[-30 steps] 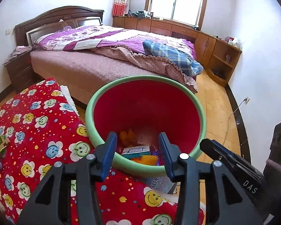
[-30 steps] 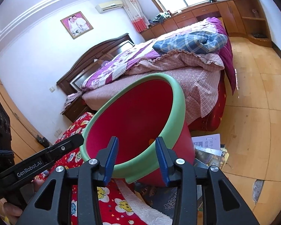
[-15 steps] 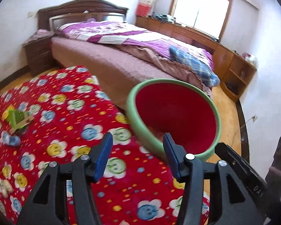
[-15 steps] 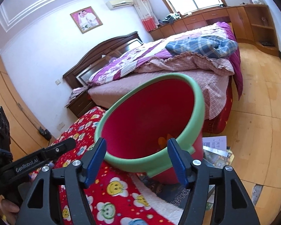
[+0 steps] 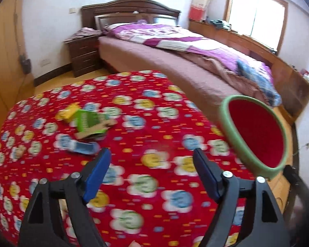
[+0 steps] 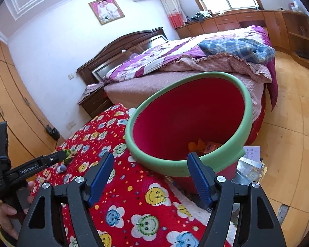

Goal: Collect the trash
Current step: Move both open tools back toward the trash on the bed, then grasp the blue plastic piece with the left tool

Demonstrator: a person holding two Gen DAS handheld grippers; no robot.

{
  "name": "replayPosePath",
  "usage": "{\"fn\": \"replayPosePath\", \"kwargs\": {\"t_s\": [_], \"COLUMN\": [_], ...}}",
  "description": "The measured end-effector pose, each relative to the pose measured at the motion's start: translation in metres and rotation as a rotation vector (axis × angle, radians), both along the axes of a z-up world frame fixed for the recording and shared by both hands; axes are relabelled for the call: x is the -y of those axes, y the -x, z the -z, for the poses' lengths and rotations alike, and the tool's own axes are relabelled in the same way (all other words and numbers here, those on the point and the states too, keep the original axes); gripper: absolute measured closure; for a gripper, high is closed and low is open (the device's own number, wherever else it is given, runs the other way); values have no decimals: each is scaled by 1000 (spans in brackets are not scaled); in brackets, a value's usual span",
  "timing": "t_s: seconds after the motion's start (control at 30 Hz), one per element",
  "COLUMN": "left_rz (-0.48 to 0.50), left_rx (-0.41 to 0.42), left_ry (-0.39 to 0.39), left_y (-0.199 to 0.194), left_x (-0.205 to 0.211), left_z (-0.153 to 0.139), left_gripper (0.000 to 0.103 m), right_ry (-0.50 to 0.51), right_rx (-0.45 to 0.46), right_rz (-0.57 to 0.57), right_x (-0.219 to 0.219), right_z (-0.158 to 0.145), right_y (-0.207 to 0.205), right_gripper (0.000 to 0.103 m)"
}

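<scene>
A red bin with a green rim [image 6: 195, 123] stands at the right edge of a table under a red smiley cloth [image 5: 146, 185]; trash lies at its bottom. It also shows in the left wrist view [image 5: 255, 131]. On the cloth lie a green box [image 5: 88, 121], a yellow wrapper [image 5: 67, 114] and a blue wrapper [image 5: 82, 147]. My left gripper [image 5: 151, 170] is open and empty above the cloth, right of the trash. My right gripper [image 6: 149, 173] is open and empty in front of the bin's rim.
A bed [image 5: 185, 61] with purple bedding stands beyond the table, a dark nightstand [image 5: 82, 55] to its left. Wooden cabinets [image 6: 257, 20] line the window wall. Papers [image 6: 251, 160] lie on the wood floor beside the bin.
My left gripper has swung left from over the bin to over the cloth, bringing the trash into view, and opened wider. My right gripper has opened wider near the bin.
</scene>
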State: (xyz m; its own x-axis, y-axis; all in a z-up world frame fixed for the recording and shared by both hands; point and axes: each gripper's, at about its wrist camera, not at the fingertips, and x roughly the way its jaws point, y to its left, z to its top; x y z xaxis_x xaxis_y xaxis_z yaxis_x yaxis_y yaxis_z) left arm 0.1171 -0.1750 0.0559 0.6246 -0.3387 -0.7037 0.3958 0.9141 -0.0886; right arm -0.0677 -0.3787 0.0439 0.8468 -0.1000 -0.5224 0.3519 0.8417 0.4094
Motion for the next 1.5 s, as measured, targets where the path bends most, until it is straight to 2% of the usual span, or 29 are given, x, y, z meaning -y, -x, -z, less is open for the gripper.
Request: {"fn": "replayPosePath", "kwargs": {"t_s": [0.07,0.37,0.8,0.97,1.03,1.1,1.17,1.27,1.37,1.5], "left_rz": [-30,-139,-85,-101,-113,-125,-122,-116,-119,-137], "left_rx": [-8,-28,-80,-137,-158,-153,-143,-156,-178,-195], "left_ry": [-9,-69,-171,-135,-92,-91,-88,-59,-22,15], "left_y": [-9,-56,-84,-95,-96,-96,-95,-94,-93,-91], "left_x": [-12,-60,-54,-62,-68,-70,-71,-76,-88,-102], "left_z": [3,19,53,62,62,60,59,56,53,51], "left_gripper": [14,14,13,14,18,26,41,57,66,68], "right_ry": [0,-2,-11,-8,-9,-13,-13,-1,19,37], "right_rx": [-5,-28,-63,-72,-76,-78,-80,-80,-71,-60], "right_rz": [-6,-14,-6,-9,-10,-13,-18,-29,-46,-74], "right_x": [-2,-7,-6,-6,-7,-7,-10,-16,-24,-36], "right_z": [0,6,13,15,16,16,16,12,6,-1], "right_y": [-3,-10,-20,-23,-23,-24,-25,-26,-26,-31], "right_gripper": [28,28,28,28,28,28,28,28,28,28]}}
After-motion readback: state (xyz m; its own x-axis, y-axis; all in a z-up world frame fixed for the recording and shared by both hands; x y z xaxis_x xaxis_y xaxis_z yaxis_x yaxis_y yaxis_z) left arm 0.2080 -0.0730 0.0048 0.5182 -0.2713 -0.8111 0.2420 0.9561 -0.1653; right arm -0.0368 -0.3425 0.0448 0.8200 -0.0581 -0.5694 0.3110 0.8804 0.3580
